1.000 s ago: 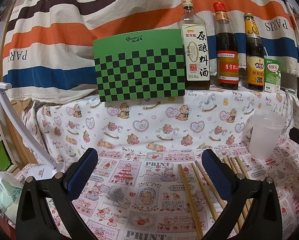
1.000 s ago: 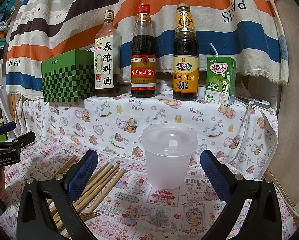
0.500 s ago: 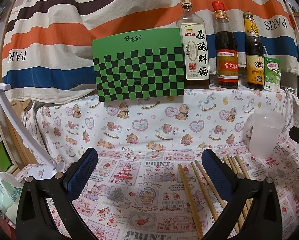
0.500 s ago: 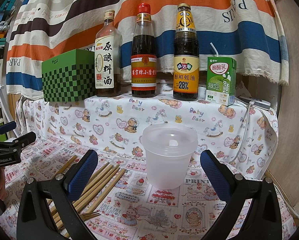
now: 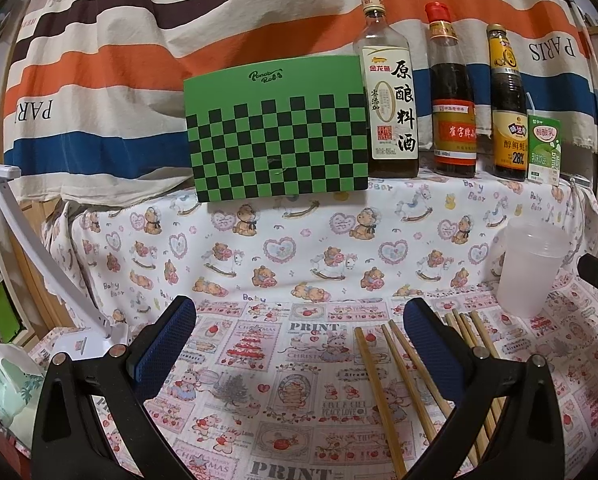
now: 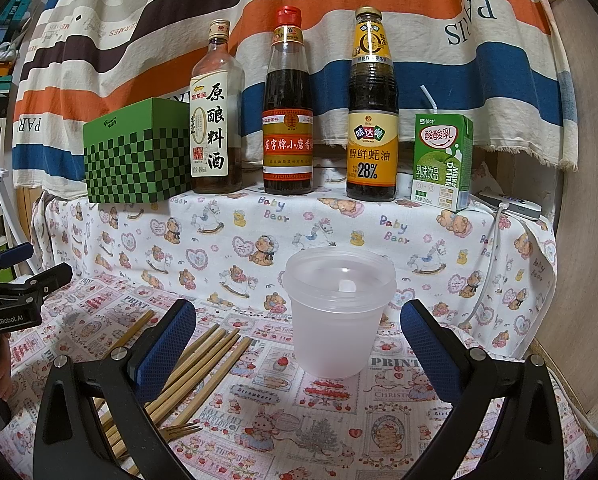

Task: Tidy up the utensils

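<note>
Several wooden chopsticks (image 5: 403,380) lie loose on the printed cloth, partly under my left gripper's right finger (image 5: 431,336). They also show in the right wrist view (image 6: 203,364), with a wooden fork (image 6: 181,430) beside them. A translucent plastic cup (image 6: 335,312) stands upright in front of my right gripper (image 6: 299,344) and shows at the right in the left wrist view (image 5: 533,268). My left gripper (image 5: 299,336) is open and empty above the cloth. My right gripper is open and empty, its jaws wider than the cup.
A raised shelf behind holds a green checkered box (image 5: 277,132), three sauce bottles (image 6: 287,108) and a green drink carton (image 6: 441,160). A white lamp arm (image 5: 39,256) stands at left. A wooden panel (image 6: 579,200) borders the right. The left gripper (image 6: 11,300) shows at far left.
</note>
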A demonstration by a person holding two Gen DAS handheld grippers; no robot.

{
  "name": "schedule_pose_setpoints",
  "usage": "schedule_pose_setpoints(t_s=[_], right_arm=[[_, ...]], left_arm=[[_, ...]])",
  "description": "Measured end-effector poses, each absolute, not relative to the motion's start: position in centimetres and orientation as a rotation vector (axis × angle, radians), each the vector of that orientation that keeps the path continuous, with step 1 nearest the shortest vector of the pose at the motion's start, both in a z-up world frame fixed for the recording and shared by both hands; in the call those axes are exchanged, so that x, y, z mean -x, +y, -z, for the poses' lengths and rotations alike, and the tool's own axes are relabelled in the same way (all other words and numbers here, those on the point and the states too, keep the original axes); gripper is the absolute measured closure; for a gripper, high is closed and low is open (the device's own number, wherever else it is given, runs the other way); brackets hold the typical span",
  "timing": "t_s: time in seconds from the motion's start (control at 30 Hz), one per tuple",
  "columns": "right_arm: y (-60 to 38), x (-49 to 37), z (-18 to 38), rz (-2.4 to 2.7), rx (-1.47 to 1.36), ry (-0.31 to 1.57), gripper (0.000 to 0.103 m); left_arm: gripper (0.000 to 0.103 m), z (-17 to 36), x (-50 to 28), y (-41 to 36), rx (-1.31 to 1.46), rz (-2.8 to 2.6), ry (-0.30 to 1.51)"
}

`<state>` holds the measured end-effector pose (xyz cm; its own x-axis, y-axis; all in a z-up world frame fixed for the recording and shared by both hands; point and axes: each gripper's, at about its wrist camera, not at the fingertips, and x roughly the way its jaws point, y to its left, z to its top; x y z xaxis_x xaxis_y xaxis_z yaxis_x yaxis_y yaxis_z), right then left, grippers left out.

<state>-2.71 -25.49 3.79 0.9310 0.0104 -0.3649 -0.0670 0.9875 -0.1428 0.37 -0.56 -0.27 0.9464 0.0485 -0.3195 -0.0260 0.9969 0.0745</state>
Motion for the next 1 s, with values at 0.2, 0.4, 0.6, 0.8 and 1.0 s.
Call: schedule_pose_setpoints(t_s=[0.2, 0.4, 0.6, 0.8, 1.0], right_arm=[[-25.47, 2.69, -3.79, -0.039, 0.155, 0.372, 0.000], [-25.47, 2.70, -3.78, -0.039, 0.155, 0.373, 0.000], [-25.36, 2.78, -3.80, -0.044, 0.158, 0.376, 0.000], [-25.35, 2.79, -3.80, -0.044, 0.158, 0.376, 0.000], [-25.37, 2.71, -3.76, -0.044, 0.159, 0.376, 0.000]], left_arm=[[0.000, 0.26, -0.37, -0.56, -0.069, -0.039, 0.326], [0.000, 0.26, -0.37, -0.58, -0.068, -0.038, 0.327], [0.000, 0.26, -0.37, -0.57, -0.070, -0.038, 0.327], [0.000, 0.26, -0.38, -0.56, -0.070, -0.038, 0.327], [0.000, 0.27, -0.37, -0.55, -0.069, -0.038, 0.327]])
